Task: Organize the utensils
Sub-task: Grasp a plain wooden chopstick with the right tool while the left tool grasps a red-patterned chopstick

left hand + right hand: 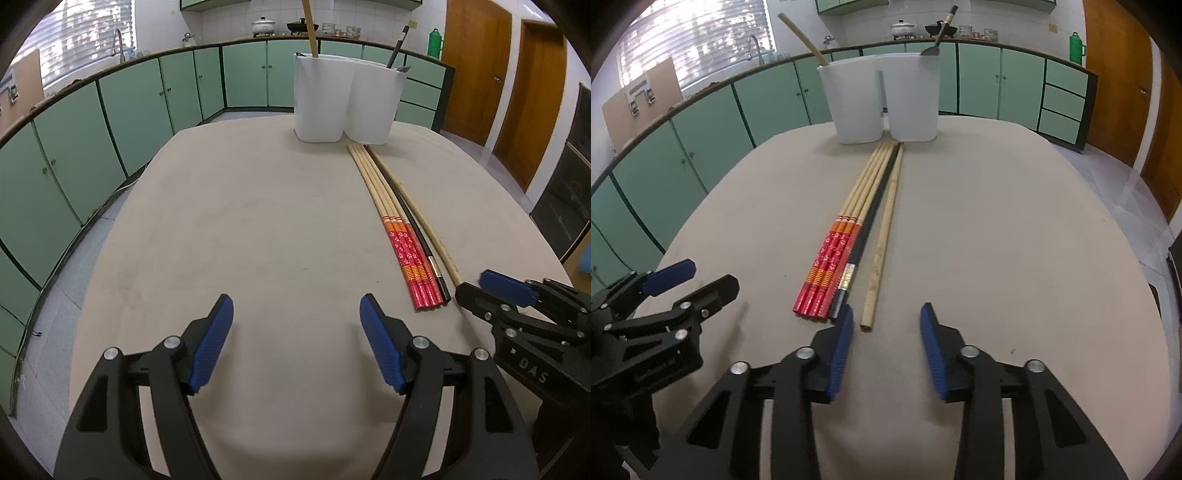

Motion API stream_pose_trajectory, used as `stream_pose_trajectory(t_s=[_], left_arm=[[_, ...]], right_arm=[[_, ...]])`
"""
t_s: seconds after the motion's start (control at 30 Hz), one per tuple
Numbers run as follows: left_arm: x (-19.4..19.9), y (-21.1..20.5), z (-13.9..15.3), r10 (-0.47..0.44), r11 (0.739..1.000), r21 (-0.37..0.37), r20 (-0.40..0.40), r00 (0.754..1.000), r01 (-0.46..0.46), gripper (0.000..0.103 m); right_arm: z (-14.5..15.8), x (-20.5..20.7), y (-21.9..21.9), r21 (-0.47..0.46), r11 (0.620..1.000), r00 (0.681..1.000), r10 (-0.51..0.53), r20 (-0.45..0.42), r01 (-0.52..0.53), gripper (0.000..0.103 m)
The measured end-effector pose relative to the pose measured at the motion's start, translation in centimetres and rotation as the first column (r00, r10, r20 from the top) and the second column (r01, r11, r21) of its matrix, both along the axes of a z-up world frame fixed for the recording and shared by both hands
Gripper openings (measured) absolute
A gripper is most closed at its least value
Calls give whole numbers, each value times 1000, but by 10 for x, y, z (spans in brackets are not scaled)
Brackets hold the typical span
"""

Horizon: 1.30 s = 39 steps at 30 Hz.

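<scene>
Right gripper (886,325) open astride plain chopstick (882,236), nothing gripped; left gripper (297,314) wide, empty; risk: nudged black chopstick (866,230), scattered row.

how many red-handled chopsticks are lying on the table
4, side by side on the table: red-handled chopsticks, left of the black chopstick and plain bamboo stick, tips toward the white holders.

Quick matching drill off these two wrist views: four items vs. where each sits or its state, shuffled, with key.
1. red-handled chopsticks
2. plain wooden stick
3. left gripper
4. black-handled utensil

A. standing in the right white container
B. open over bare table
C. flat, far left of the bundle
D. flat, far right of the bundle

Pairs: 1-C, 2-D, 3-B, 4-A
</scene>
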<state>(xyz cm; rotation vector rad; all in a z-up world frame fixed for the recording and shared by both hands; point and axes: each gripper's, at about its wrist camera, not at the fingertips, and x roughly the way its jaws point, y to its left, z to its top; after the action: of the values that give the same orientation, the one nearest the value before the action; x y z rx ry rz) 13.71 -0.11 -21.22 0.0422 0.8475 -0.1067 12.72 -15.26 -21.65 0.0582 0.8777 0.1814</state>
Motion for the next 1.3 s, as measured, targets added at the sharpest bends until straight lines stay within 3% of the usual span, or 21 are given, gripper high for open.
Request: stream_pose_trajectory(t_s=[0.1, 0.7, 1.3], left_arm=[[0, -2, 1, -3, 1000, -3, 0, 1000, 3, 70], [7, -41, -9, -79, 997, -26, -39, 996, 78, 70], [15, -36, -13, -35, 999, 9, -60, 998, 35, 70]], right_arm=[[-1, 1, 1, 10, 1000, 1000, 11, -5, -11, 8], [-1, -9, -39, 4, 997, 997, -72, 6, 72, 7], [-2, -7, -39, 21, 998, 998, -63, 1, 63, 7]])
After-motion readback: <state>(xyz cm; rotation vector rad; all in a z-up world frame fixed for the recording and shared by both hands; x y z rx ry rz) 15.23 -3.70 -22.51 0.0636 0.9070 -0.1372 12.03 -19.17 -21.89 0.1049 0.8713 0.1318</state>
